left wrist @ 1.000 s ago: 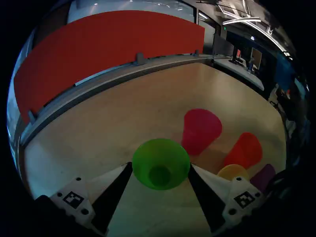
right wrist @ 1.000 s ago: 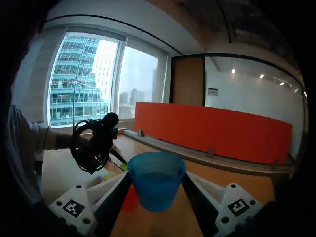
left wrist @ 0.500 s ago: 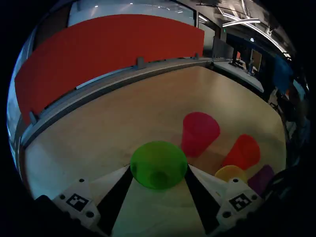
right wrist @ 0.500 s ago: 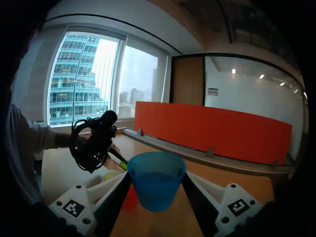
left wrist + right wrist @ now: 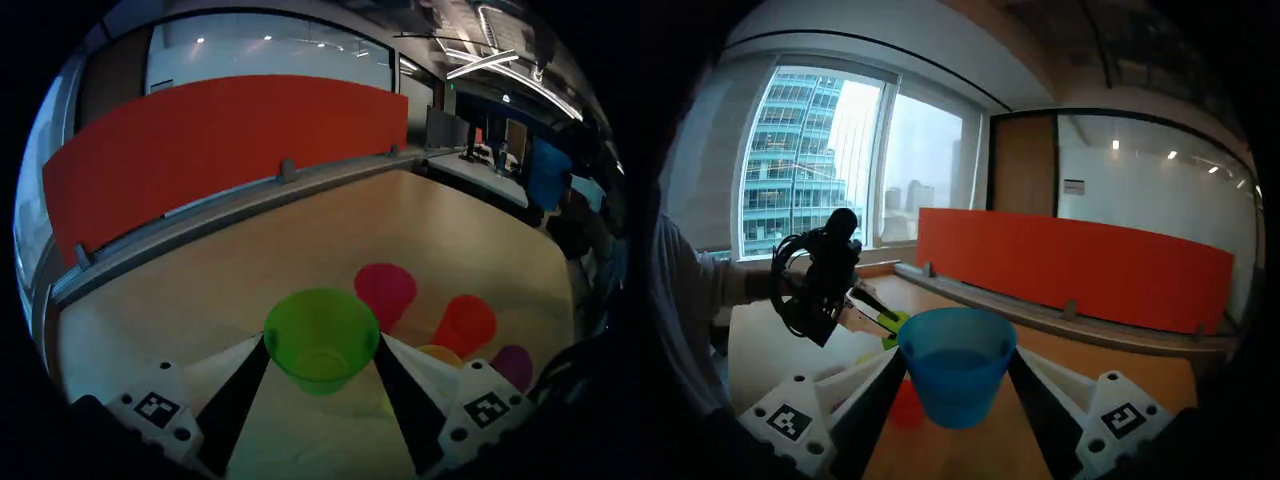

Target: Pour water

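Observation:
My left gripper [image 5: 320, 352] is shut on a translucent green cup [image 5: 321, 338], held above the wooden table [image 5: 264, 256] with its mouth tipped toward the camera. My right gripper [image 5: 957, 376] is shut on a blue cup [image 5: 957, 376] with water inside, held upright. In the right gripper view the left gripper [image 5: 880, 316] and the hand and sleeve holding it appear at the left, carrying the green cup [image 5: 894, 323] just left of the blue cup's rim.
Pink [image 5: 386, 293], orange [image 5: 464, 324], yellow [image 5: 438, 354] and purple [image 5: 513, 366] cups stand on the table below the green cup. A red cup [image 5: 906, 402] shows behind the blue one. An orange divider panel [image 5: 224, 144] runs along the table's far edge.
The left gripper has risen and levelled with the green cup; the table cups now look smaller and lower. In the right gripper view it moved up. The blue cup has stayed still.

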### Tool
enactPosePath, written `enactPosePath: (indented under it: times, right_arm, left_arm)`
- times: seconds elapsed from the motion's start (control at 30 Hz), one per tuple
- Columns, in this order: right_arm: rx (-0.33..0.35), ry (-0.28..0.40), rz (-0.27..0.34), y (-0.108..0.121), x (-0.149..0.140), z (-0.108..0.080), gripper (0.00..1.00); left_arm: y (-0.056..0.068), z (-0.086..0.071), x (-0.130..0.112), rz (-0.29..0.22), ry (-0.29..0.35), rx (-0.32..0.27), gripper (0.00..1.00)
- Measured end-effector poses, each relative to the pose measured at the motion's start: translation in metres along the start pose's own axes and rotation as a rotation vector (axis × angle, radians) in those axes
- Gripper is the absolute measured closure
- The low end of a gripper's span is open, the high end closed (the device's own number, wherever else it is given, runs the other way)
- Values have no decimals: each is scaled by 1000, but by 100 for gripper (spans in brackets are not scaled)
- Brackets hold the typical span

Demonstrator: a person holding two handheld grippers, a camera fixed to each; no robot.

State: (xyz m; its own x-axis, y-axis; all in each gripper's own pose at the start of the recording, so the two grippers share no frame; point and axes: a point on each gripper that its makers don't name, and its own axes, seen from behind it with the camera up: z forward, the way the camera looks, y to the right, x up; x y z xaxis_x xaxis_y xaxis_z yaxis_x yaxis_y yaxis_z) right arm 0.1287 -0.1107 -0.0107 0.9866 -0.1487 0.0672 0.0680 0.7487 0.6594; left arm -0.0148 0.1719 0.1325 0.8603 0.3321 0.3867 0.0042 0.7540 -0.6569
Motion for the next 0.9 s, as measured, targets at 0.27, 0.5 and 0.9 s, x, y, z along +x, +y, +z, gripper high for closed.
enactPosePath:
  times: [0.27,0.5,0.9]
  right_arm:
    - [8,0,-5,-6,4,0,11]
    - [18,0,-7,-12,7,2,11]
    - [39,2,-5,-23,15,10,11]
  left_arm:
    - [0,-30,22,-27,115,16,12]
    - [1,-58,37,-32,197,37,12]
    - [13,-99,59,-17,321,48,12]
